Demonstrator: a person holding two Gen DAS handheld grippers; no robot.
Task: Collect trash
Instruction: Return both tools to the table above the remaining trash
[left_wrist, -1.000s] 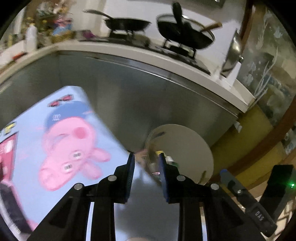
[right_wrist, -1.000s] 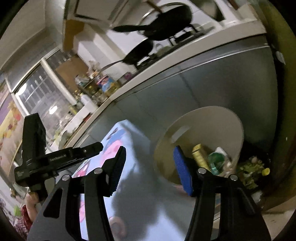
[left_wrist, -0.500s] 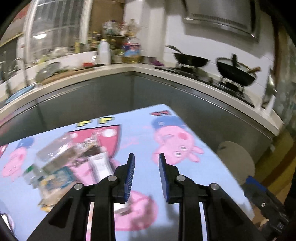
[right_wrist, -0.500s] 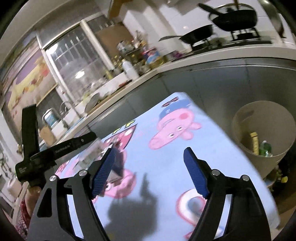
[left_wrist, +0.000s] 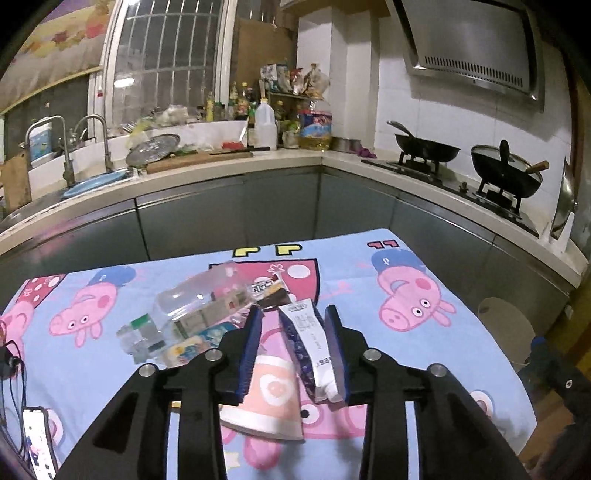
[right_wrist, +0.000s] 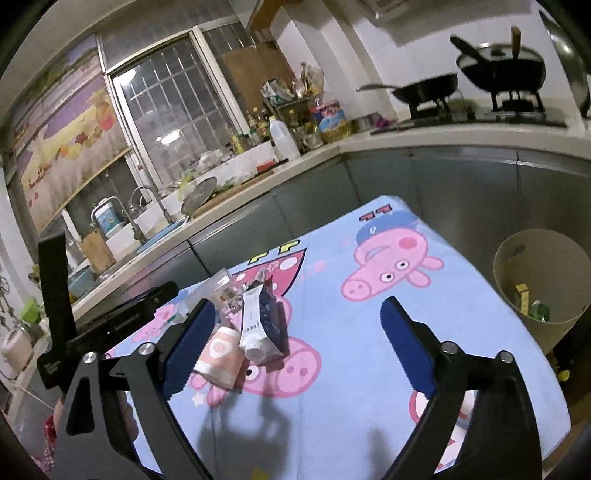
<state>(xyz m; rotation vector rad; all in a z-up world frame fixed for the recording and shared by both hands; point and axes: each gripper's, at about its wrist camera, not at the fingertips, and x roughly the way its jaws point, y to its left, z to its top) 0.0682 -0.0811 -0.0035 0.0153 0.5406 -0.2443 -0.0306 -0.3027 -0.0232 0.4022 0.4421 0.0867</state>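
A pile of trash lies on the Peppa Pig tablecloth (left_wrist: 424, 354): a clear plastic bottle (left_wrist: 192, 299), a white and dark-blue tube (left_wrist: 308, 343), a pink paper cup (left_wrist: 267, 398) on its side and several wrappers. My left gripper (left_wrist: 293, 350) is open, its fingers on either side of the tube, just above it. My right gripper (right_wrist: 295, 339) is wide open and empty above the cloth; the tube (right_wrist: 258, 317) and cup (right_wrist: 219, 354) lie by its left finger. A beige trash bin (right_wrist: 543, 284) with trash inside stands off the table's right edge; it also shows in the left wrist view (left_wrist: 506, 328).
A phone (left_wrist: 37, 439) with a cable lies at the table's near left corner. Grey kitchen cabinets (left_wrist: 221, 221) run behind the table. Two woks (left_wrist: 506, 173) sit on the stove at the right, a sink (left_wrist: 85, 184) at the left.
Both grippers have swung away from the trash bin and back over the table. The left gripper has come down over the tube and its jaws have opened wider. The right gripper has opened wider.
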